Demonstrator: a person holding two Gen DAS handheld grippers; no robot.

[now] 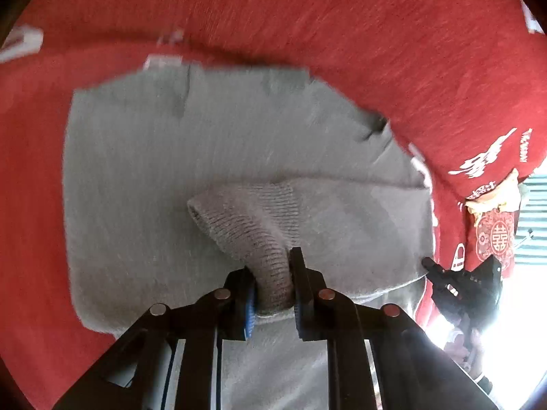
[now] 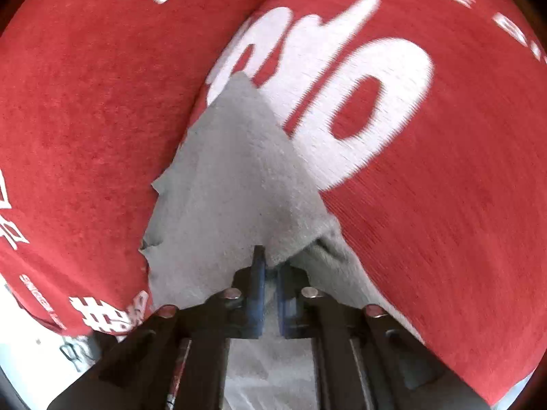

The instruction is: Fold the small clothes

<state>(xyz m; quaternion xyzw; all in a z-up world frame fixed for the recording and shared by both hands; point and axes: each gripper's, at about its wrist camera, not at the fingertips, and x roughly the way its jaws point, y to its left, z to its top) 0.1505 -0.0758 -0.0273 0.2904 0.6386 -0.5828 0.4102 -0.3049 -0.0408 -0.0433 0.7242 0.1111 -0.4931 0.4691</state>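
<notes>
A small grey knit garment (image 1: 212,157) lies spread on a red cloth (image 1: 307,17) with white print. My left gripper (image 1: 273,266) is shut on the garment's ribbed cuff (image 1: 253,225), which bunches up between the pads. In the right wrist view the same grey garment (image 2: 232,171) runs away from me as a pointed flap. My right gripper (image 2: 270,266) is shut on a fold of its edge. The right gripper also shows in the left wrist view (image 1: 461,276) at the garment's right edge.
The red cloth (image 2: 85,102) with large white characters covers the whole surface under the garment. At the right edge of the left wrist view there is a bright window area (image 1: 519,290) and a red patterned item (image 1: 495,235).
</notes>
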